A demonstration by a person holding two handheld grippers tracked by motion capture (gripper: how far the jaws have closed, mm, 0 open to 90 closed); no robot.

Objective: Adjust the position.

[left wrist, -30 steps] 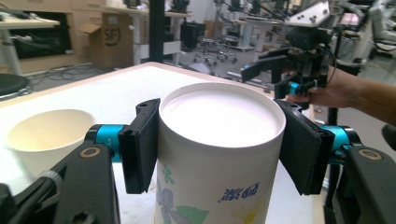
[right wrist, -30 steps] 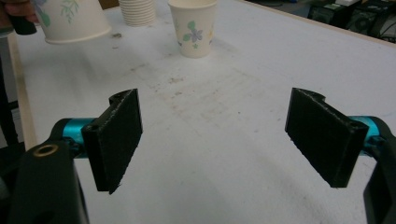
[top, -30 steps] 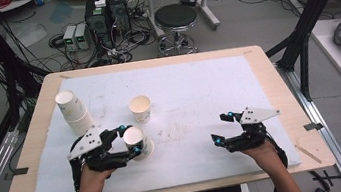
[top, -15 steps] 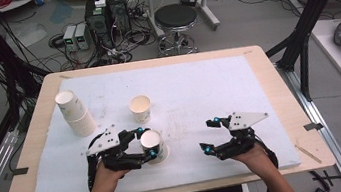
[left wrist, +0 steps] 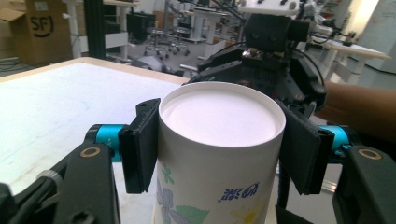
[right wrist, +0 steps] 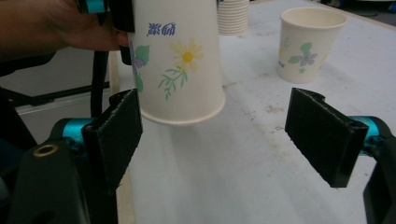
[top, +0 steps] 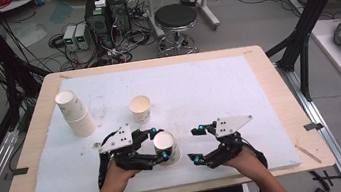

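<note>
**Both grippers have drawn together over the near edge**

Since a second ago the left gripper (top: 159, 144) has carried its upside-down paper cup (top: 166, 148) toward three o'clock; its jaws clamp the cup's sides, lifted off the white mat (top: 217, 84); the right gripper (top: 195, 145), jaws wide and empty, has slid toward nine o'clock; likely a handover is near; the upright cup (top: 140, 109) stands at eleven o'clock.

Black grippers (top: 155, 148), cyan joints, grey plates.
</note>
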